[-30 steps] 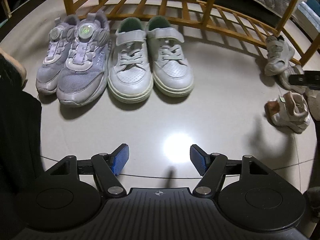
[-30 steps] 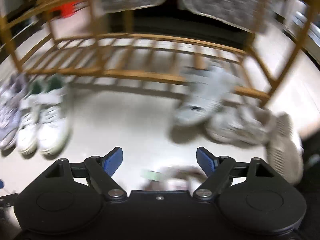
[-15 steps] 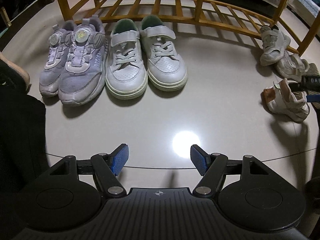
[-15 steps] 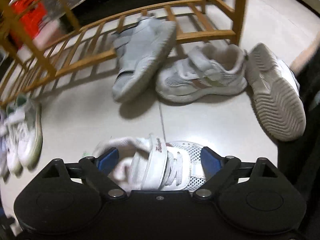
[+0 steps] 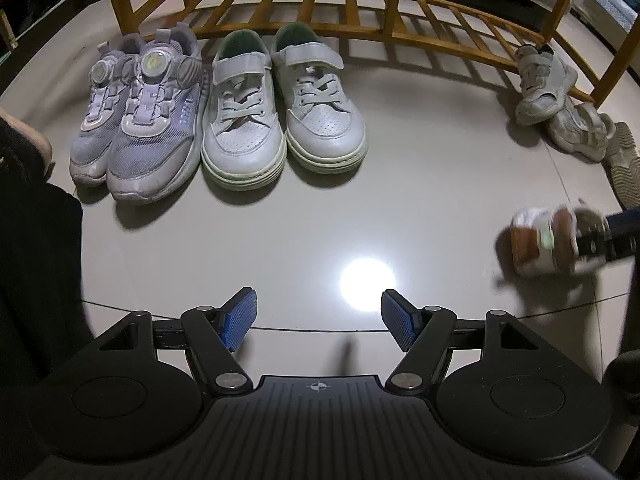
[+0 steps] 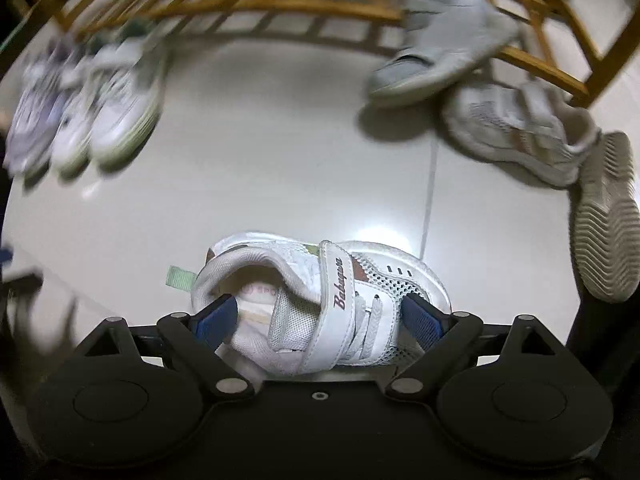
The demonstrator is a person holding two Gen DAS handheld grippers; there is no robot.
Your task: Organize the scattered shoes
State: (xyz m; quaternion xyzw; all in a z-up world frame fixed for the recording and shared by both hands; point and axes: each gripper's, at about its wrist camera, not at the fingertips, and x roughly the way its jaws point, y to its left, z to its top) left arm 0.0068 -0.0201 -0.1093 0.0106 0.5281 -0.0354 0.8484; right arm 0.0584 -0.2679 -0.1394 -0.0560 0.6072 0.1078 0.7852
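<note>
A small white strap shoe [image 6: 340,280] with brown patches lies on the floor between the jaws of my right gripper [image 6: 320,320], which points steeply down. The left pad sits inside the shoe's collar and the right pad stands beside its mesh front. The jaws stand wide and no squeeze shows. In the left wrist view this shoe [image 5: 540,240] is blurred at the far right, by the right gripper [image 5: 616,236]. My left gripper [image 5: 318,320] hangs open over bare floor with nothing between its fingers. A purple pair [image 5: 140,128] and a white pair [image 5: 280,120] stand side by side ahead of it.
A wooden slatted rack [image 5: 360,4] runs along the back. A grey shoe [image 6: 436,52] leans on its rail, a beige mesh shoe [image 6: 516,132] lies below it, and another shoe [image 6: 604,216] lies sole out at the right. A person's dark leg [image 5: 32,260] fills the left edge.
My right gripper has turned and come down over the white strap shoe, which now sits deeper between its jaws. In the left wrist view that shoe has shifted and turned. The left gripper has stayed put.
</note>
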